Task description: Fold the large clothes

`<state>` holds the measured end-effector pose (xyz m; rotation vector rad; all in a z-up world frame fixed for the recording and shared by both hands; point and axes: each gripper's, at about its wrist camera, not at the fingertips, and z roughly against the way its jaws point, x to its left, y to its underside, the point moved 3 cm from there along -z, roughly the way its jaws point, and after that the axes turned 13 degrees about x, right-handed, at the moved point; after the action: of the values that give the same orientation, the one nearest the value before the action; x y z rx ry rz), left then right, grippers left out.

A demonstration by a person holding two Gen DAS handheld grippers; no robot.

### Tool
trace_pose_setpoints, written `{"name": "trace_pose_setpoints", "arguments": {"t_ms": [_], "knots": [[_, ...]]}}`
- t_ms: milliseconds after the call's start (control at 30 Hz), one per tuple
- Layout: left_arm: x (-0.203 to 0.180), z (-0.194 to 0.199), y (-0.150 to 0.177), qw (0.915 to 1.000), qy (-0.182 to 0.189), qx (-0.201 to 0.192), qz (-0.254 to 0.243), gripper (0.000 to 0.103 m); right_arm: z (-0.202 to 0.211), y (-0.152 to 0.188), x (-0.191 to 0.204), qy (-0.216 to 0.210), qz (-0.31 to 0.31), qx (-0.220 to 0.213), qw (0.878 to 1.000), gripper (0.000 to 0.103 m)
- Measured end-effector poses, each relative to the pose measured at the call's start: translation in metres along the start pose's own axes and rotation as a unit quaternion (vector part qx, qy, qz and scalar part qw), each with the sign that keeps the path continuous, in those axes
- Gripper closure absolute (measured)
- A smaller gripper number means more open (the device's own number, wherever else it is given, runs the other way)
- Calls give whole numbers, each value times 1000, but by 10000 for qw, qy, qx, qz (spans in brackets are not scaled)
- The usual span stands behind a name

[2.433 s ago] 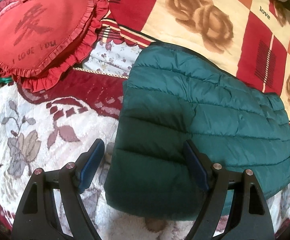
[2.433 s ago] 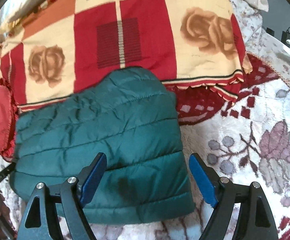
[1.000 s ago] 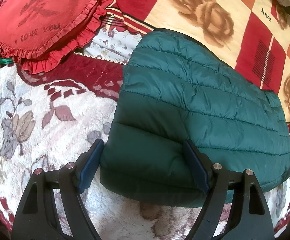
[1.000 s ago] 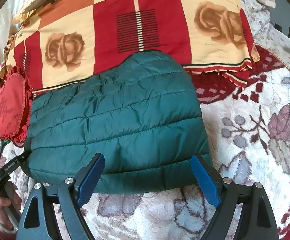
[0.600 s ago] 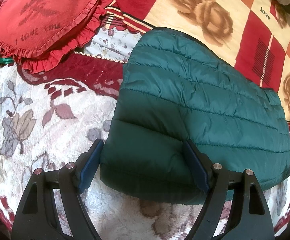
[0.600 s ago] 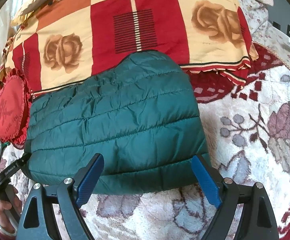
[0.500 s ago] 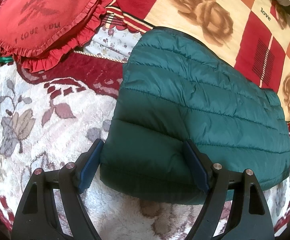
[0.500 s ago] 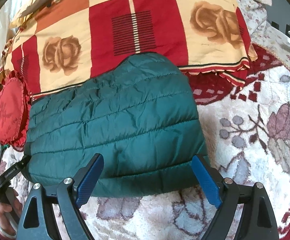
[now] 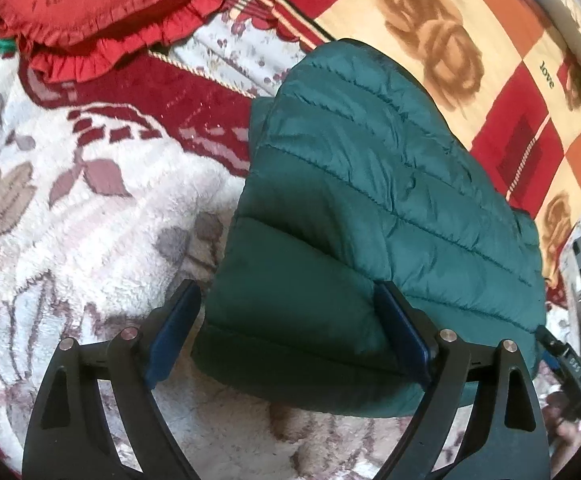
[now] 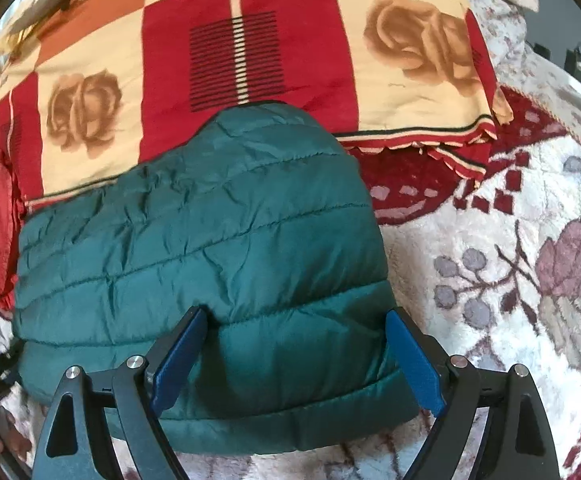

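Left wrist view: left gripper (image 9: 286,328) over one end of the folded green puffer jacket (image 9: 370,208) on the floral fleece blanket (image 9: 70,220), jaws spreading wider, padding between them, blue pads (image 9: 172,332) seemingly clear of the fabric, red heart cushion (image 9: 102,4) beyond. Right wrist view: right gripper (image 10: 296,354) straddling the jacket's (image 10: 210,240) other end, jaws wide apart, nothing clamped, rose-patterned quilt (image 10: 250,40) behind.

Bedroom: blankets (image 10: 298,40), heart pillow (image 9: 102,4)
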<state>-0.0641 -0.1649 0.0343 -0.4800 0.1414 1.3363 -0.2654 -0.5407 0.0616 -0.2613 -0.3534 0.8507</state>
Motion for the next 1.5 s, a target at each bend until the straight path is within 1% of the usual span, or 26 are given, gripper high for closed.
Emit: {"name": "trace_pose_setpoints", "arguments": {"t_ms": [100, 167, 233, 333, 433, 567, 767, 867, 967, 1000, 1133, 1200, 1300, 1400, 1500], "knots": [[7, 6, 1, 9992, 306, 55, 238, 13, 20, 7, -3, -555, -193, -146, 9982, 14], [9, 10, 5, 9986, 408, 36, 324, 13, 30, 17, -5, -851, -249, -153, 9959, 10], [12, 15, 10, 9980, 494, 5, 385, 13, 35, 29, -7, -1004, -289, -119, 9945, 6], [18, 19, 19, 9956, 699, 25, 619, 13, 33, 44, -12, -1203, -410, 45, 9919, 6], [21, 22, 26, 9945, 741, 57, 732, 13, 25, 53, -15, -1390, -540, 202, 9886, 4], [18, 29, 32, 9963, 609, -24, 601, 13, 21, 61, -14, -1528, -712, 299, 9852, 4], [30, 33, 38, 9961, 520, -13, 718, 13, 30, 60, -12, -1442, -640, 189, 9873, 3], [38, 31, 44, 9932, 722, 1, 915, 13, 25, 64, -14, -1621, -766, 290, 9834, 1], [45, 24, 48, 9875, 1040, 92, 1183, 14, 9, 71, -18, -1901, -1054, 498, 9748, 1], [46, 23, 48, 9867, 1074, 80, 1214, 14, 3, 73, -19, -1987, -1174, 549, 9714, 1], [44, 25, 46, 9851, 1173, -55, 1255, 14, 3, 73, -18, -2054, -1238, 347, 9702, 0], [44, 23, 46, 9838, 1223, -43, 1308, 14, 4, 71, -16, -2165, -1245, 357, 9677, 0], [41, 21, 45, 9841, 1171, -86, 1332, 13, 5, 70, -11, -2188, -1189, 340, 9679, 0], [40, 20, 44, 9831, 1186, -140, 1387, 13, 0, 69, -5, -2241, -1193, 400, 9664, 0], [38, 19, 45, 9833, 1197, -136, 1366, 13, -2, 70, -4, -2263, -1241, 361, 9655, 0]]}}
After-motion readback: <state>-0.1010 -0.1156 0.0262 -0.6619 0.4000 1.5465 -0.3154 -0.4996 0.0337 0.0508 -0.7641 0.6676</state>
